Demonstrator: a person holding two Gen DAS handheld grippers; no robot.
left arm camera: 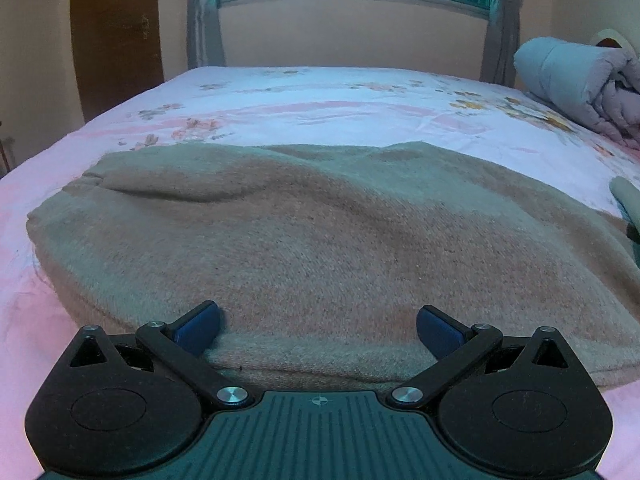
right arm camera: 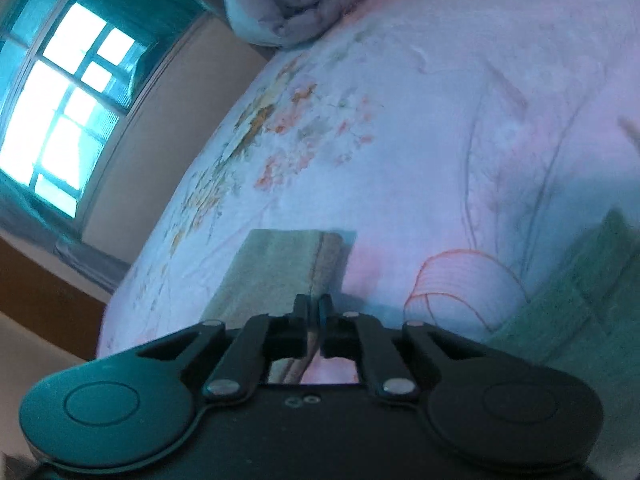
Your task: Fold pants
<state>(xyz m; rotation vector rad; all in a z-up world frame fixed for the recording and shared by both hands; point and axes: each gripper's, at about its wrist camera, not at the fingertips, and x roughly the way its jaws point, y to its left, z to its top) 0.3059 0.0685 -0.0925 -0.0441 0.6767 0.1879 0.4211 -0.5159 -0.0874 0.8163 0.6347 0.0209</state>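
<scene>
Left black two-finger gripper [left arm camera: 318, 330]: spread wide, blue pads [left arm camera: 198, 326] angled inward, resting low and level against the near edge of the beige knitted pants [left arm camera: 320, 232], nothing pinched between the pads. Right black two-finger gripper [right arm camera: 314, 312]: tilted sideways, closed to a narrow slit, clamping a thin edge of the same beige fabric, a strip of it hanging forward past the fingertips.

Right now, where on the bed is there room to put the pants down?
Free: the flowered sheet between the pants and the window wall, and the pink strip left of the pants. Crowded: the rolled quilt fills the far right corner. The left gripper sits open at the near edge.
</scene>
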